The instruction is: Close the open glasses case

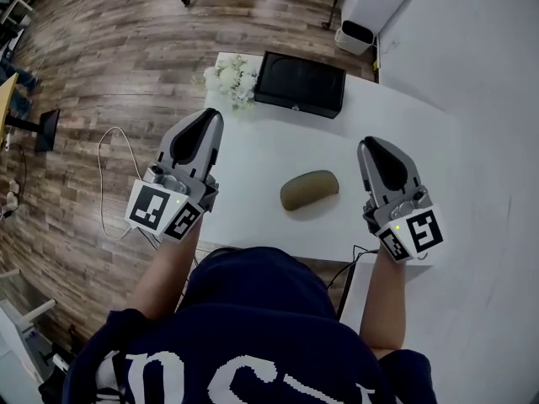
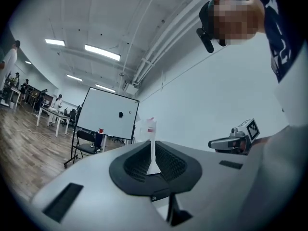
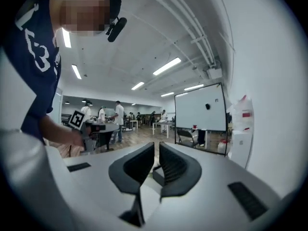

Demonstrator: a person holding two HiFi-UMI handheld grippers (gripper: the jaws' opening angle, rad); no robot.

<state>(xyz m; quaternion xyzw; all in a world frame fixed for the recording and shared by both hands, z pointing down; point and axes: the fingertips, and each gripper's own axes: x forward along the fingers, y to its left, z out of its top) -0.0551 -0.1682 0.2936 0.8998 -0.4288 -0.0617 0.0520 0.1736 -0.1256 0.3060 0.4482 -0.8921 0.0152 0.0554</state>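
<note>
glasses case (image 1: 309,189) seemingly shut, near table (image 1: 261,154) edge

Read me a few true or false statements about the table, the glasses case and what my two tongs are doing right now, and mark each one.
1. The glasses case lies closed on the white table. True.
2. The left tongs grip the case. False: they are shut and empty, off to the case's left and apart from it.
3. The right tongs are shut with nothing held. True.
4. The black box lies between the two tongs. False: it sits at the table's far end, beyond the case.
5. White flowers stand beside the black box. True.
</note>
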